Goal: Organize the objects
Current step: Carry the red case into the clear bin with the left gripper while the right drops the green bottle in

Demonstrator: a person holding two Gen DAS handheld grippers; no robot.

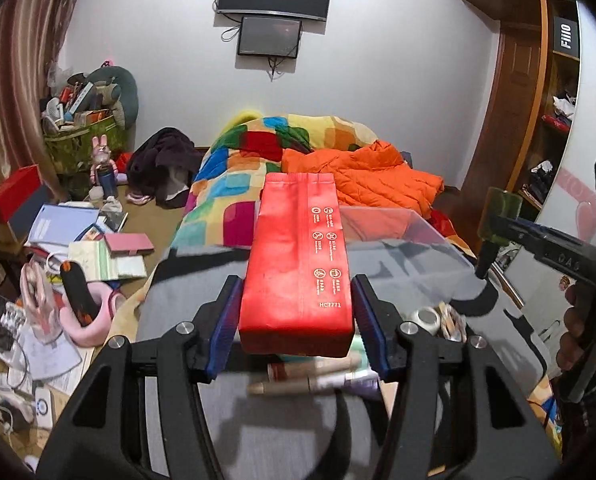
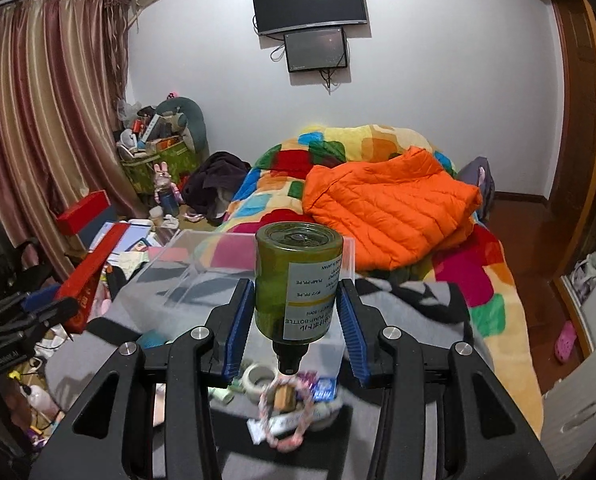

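My left tongs (image 1: 296, 320) clamp a red pouch (image 1: 298, 256), held up w/ its length running away from me. My right tongs (image 2: 296, 312) grip a green pump bottle (image 2: 298, 280), nozzle end toward me. Below both, small bits lie on the grey blanket (image 2: 409, 312) at the bed's near end; a clear box (image 2: 186, 272) sits just beyond, orange jacket (image 2: 389, 208) farther back

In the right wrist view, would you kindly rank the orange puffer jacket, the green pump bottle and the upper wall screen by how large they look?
1. Orange puffer jacket, largest.
2. and 3. Green pump bottle and upper black wall-mounted screen look alike in area; the bottle sits close to the camera, so no ranking.
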